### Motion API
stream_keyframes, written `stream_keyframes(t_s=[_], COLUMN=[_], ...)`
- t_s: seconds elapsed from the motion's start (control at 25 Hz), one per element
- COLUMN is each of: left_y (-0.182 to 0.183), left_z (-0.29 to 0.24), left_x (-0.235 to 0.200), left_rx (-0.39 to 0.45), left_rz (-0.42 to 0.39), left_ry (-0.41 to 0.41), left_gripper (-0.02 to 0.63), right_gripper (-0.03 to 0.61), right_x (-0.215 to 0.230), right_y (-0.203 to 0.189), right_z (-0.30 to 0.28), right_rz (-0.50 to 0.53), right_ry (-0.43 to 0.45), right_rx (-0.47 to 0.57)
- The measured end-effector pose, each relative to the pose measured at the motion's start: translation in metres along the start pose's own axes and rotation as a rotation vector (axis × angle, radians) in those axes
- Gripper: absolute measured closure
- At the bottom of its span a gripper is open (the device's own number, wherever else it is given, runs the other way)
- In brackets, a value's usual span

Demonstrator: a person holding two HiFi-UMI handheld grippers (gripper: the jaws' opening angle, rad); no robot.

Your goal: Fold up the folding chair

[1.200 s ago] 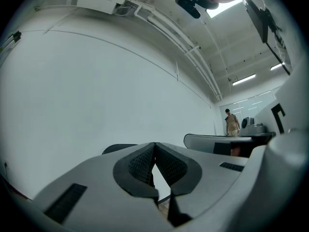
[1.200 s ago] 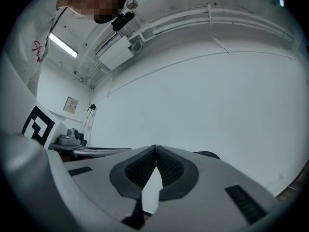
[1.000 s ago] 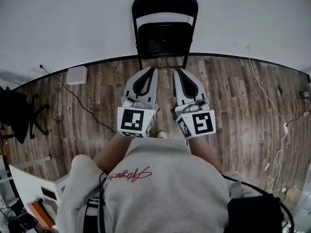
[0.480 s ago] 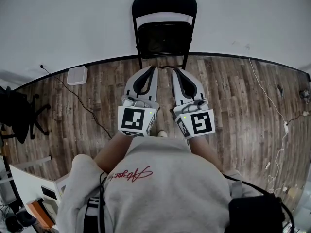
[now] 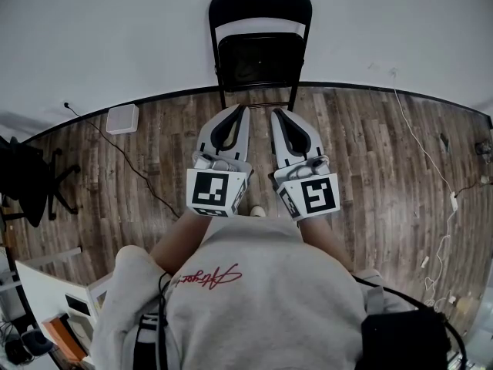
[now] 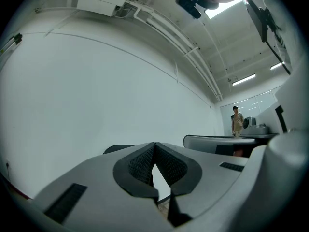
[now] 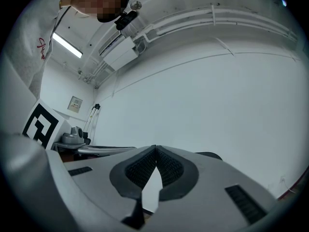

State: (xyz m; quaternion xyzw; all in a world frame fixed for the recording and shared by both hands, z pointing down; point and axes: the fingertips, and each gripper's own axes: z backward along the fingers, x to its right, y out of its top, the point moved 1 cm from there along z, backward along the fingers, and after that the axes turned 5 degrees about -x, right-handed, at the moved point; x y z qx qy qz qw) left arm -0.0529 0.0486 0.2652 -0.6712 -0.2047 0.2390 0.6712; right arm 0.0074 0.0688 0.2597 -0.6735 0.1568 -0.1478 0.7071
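A black folding chair (image 5: 260,58) stands unfolded against the white wall, straight ahead of me at the top of the head view. Both grippers are held side by side in front of my body, pointing at the chair and short of its front legs. The left gripper (image 5: 243,109) is shut with nothing between its pads. The right gripper (image 5: 275,112) is likewise shut and empty. In the left gripper view the closed jaws (image 6: 154,144) hide most of the chair; only the top of its backrest (image 6: 117,149) shows. In the right gripper view the backrest (image 7: 212,154) peeks out beside the closed jaws (image 7: 155,147).
The floor is dark wood planks (image 5: 370,153). A small white box (image 5: 122,119) with a black cable (image 5: 135,172) lies at the left by the wall. A black office chair (image 5: 27,179) stands at far left. A white cord (image 5: 431,172) runs along the right. A person (image 6: 236,122) stands far off.
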Motion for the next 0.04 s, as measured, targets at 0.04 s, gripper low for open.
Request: stream_keyframes(t_s=[0.04], left_y=[-0.0003], left_z=[-0.0004], left_x=[0.0002], left_rx=[0.001], left_rz=[0.0], left_ry=[0.002], left_gripper=[0.598], right_gripper=[0.563], right_x=[0.0001], right_y=[-0.0007], right_z=[0.0003], right_rz=[0.0], right_ry=[0.002], right_rx=[-0.001])
